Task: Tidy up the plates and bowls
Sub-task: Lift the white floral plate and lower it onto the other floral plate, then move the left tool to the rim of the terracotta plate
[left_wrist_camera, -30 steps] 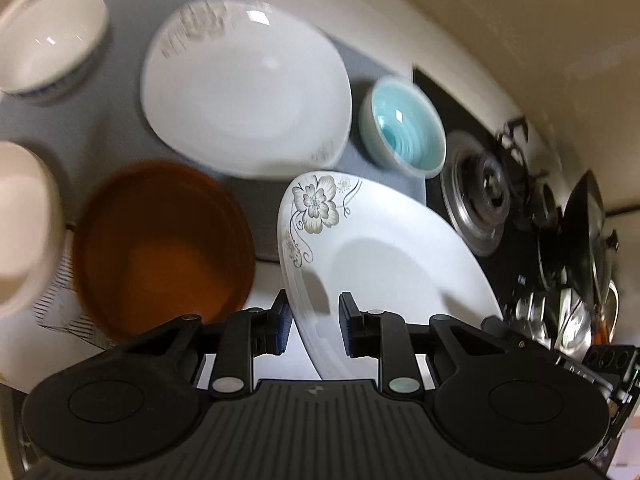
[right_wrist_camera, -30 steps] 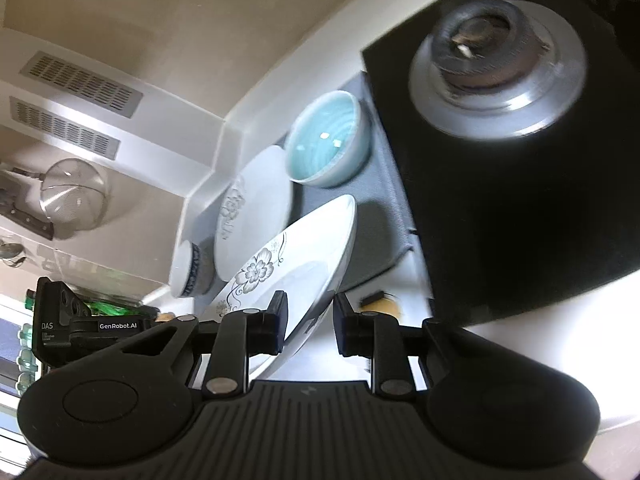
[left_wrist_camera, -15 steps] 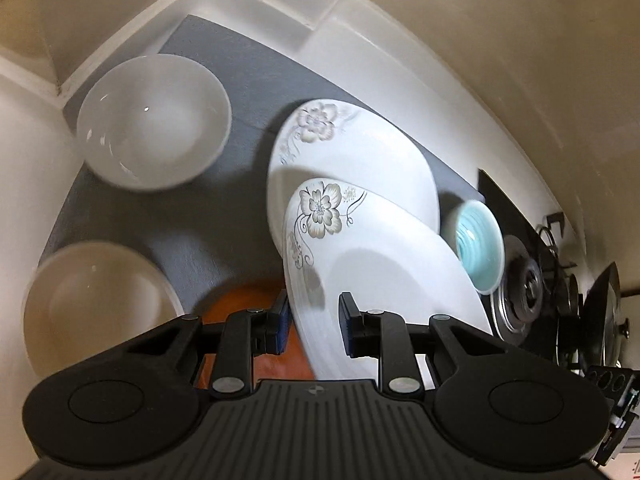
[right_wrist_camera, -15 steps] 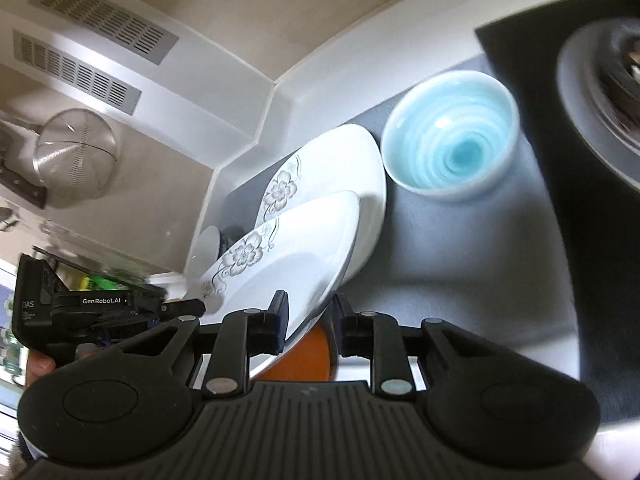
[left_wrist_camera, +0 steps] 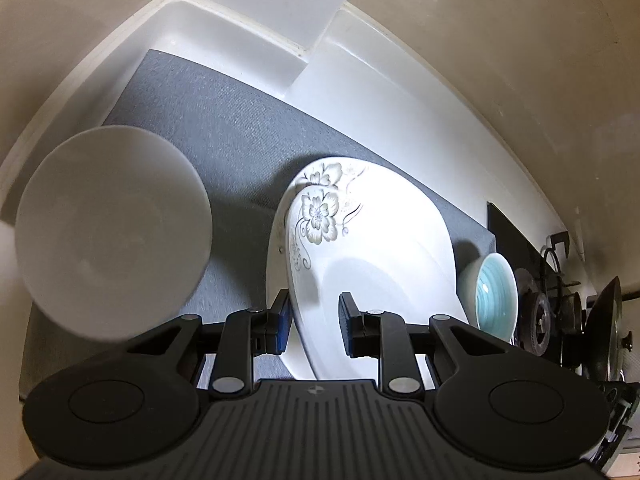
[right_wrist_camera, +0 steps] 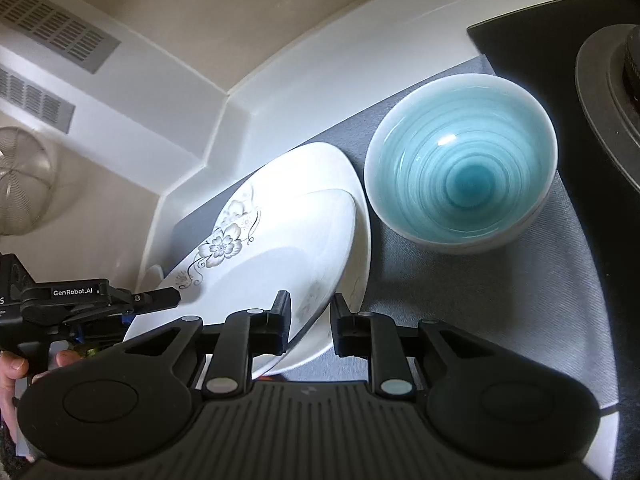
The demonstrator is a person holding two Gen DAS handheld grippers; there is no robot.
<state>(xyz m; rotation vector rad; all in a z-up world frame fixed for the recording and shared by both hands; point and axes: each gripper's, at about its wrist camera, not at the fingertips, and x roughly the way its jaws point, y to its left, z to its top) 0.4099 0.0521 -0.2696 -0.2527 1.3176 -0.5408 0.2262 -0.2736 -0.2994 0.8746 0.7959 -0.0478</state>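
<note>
The flowered plate (left_wrist_camera: 372,256) is pinched at opposite rims by both tongs, likely to keep it level over the matching plate (right_wrist_camera: 352,172) lying on the grey mat (left_wrist_camera: 224,128). Left of the left tongs (left_wrist_camera: 314,320) sits a white bowl (left_wrist_camera: 112,232). Right of the right tongs (right_wrist_camera: 310,320) stands a blue bowl (right_wrist_camera: 460,168).

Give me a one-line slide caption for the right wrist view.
Both grippers hold a floral plate by opposite edges over a matching plate, beside a blue bowl.
</note>
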